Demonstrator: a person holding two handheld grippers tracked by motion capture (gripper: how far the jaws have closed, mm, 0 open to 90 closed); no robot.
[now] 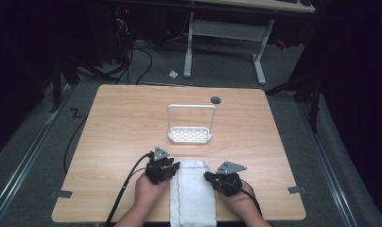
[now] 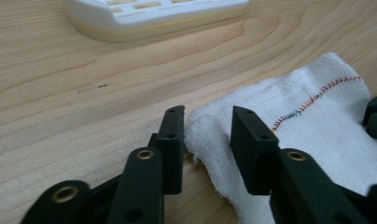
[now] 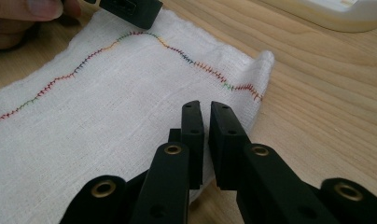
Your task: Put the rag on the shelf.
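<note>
Right gripper [image 3: 204,116] jaws pinched on white cloth [image 1: 193,189] edge, 3 o'clock side; left gripper [image 2: 207,128] jaws parted, straddling 9 o'clock edge, likely for two-handed lift. Rack [image 1: 190,135] at 12 o'clock.

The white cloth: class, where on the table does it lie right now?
In the high view the white cloth lies at the table's near edge, between the left tongs and right tongs, in front of the white rack.

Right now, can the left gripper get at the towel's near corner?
Probably yes. The left gripper is open, its jaws straddling the edge of the white towel, which lies flat on the table. Nothing sits between them; the white rack stands farther back.
</note>
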